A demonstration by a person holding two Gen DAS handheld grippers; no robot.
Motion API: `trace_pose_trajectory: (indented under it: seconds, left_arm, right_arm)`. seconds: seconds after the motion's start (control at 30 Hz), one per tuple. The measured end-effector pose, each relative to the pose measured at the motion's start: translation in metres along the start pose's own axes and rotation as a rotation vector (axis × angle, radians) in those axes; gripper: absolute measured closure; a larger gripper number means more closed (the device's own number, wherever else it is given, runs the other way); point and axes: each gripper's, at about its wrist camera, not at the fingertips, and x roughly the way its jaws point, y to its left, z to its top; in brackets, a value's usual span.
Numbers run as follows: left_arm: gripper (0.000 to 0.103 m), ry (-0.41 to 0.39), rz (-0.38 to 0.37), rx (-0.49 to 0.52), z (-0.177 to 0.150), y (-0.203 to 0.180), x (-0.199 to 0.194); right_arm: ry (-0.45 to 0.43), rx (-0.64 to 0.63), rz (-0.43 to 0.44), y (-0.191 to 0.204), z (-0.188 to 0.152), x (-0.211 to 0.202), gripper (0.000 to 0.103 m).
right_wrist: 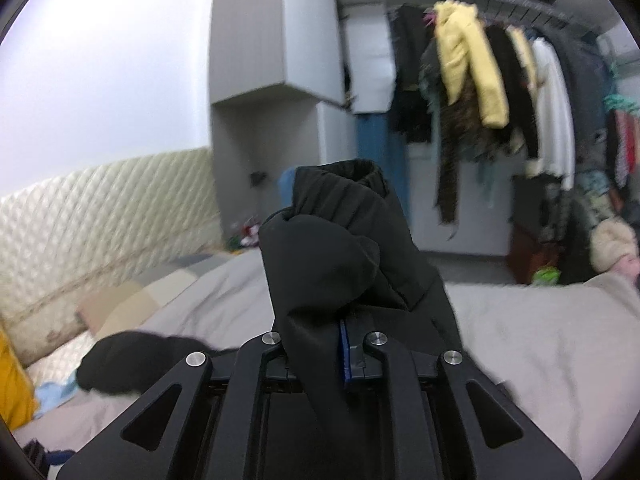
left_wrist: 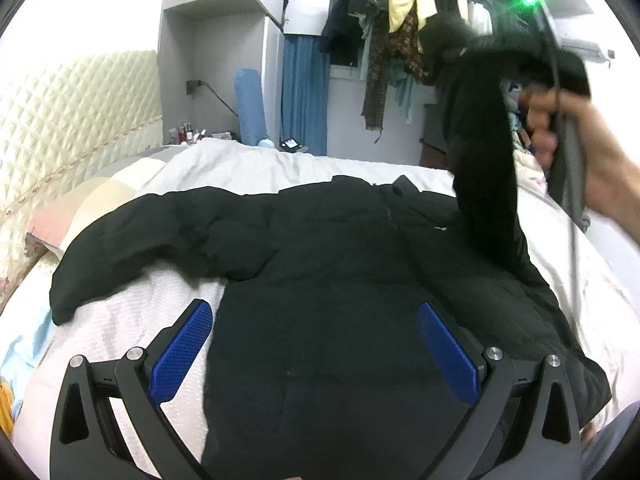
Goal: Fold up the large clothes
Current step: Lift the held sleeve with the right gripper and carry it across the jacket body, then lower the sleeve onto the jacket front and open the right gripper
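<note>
A large black puffer jacket (left_wrist: 328,264) lies spread on the white bed (left_wrist: 248,164), with one sleeve (left_wrist: 120,248) stretched out to the left. My left gripper (left_wrist: 316,344) is open and empty, hovering over the jacket's lower body, its blue pads (left_wrist: 182,350) wide apart. My right gripper (right_wrist: 336,344) is shut on the jacket's other sleeve (right_wrist: 340,248), holding it raised high above the bed. That lifted sleeve (left_wrist: 484,168) hangs at the right in the left wrist view, with the person's hand (left_wrist: 580,152) beside it.
A quilted cream headboard (left_wrist: 72,120) and pillows (left_wrist: 100,200) are at the left. A rack of hanging clothes (right_wrist: 500,92) and grey cabinets (right_wrist: 276,40) stand beyond the bed. A yellow item (right_wrist: 12,384) lies at the bed's left edge.
</note>
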Motion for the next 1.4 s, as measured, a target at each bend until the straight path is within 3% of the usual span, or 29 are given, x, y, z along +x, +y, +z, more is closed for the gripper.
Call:
trace_pose_trajectory:
  seconds: [0.17,0.43,0.53,0.67,0.8,0.97,1.0,1.03,1.2,1.4]
  left_arm:
    - [0.000,0.023,-0.007,-0.029,-0.001,0.012,0.009]
    - [0.000,0.047,-0.020,-0.069,-0.003,0.026,0.019]
    - [0.000,0.054,-0.021,-0.071,-0.004,0.029,0.024]
    - [0.000,0.066,-0.029,-0.075,-0.006,0.029,0.031]
    - [0.000,0.083,-0.047,-0.079,-0.009,0.023,0.037]
    - [0.000,0.084,-0.057,-0.069,-0.010,0.015,0.037]
    - [0.000,0.084,-0.059,-0.069,-0.010,0.014,0.036]
    - [0.000,0.084,-0.061,-0.070,-0.011,0.013,0.035]
    - [0.000,0.072,-0.075,-0.070,-0.011,0.006,0.026]
    - [0.000,0.048,-0.084,-0.060,-0.014,-0.011,0.013]
  right_arm:
    - [0.091,-0.004,0.080,0.031,-0.050,0.034,0.091]
    - [0.312,-0.028,0.186,0.074,-0.144,0.092,0.091]
    - [0.389,-0.040,0.187,0.082,-0.170,0.111,0.091]
    - [0.534,-0.072,0.119,0.084,-0.209,0.137,0.090]
    - [0.547,-0.047,0.145,0.081,-0.208,0.135,0.080]
    - [0.562,-0.055,0.217,0.081,-0.199,0.110,0.047]
    - [0.557,-0.053,0.237,0.080,-0.196,0.104,0.032]
    - [0.548,-0.050,0.256,0.079,-0.192,0.096,0.024]
    - [0.486,-0.035,0.280,0.059,-0.172,0.047,0.024]
    - [0.382,0.004,0.124,-0.009,-0.158,-0.012,0.024]
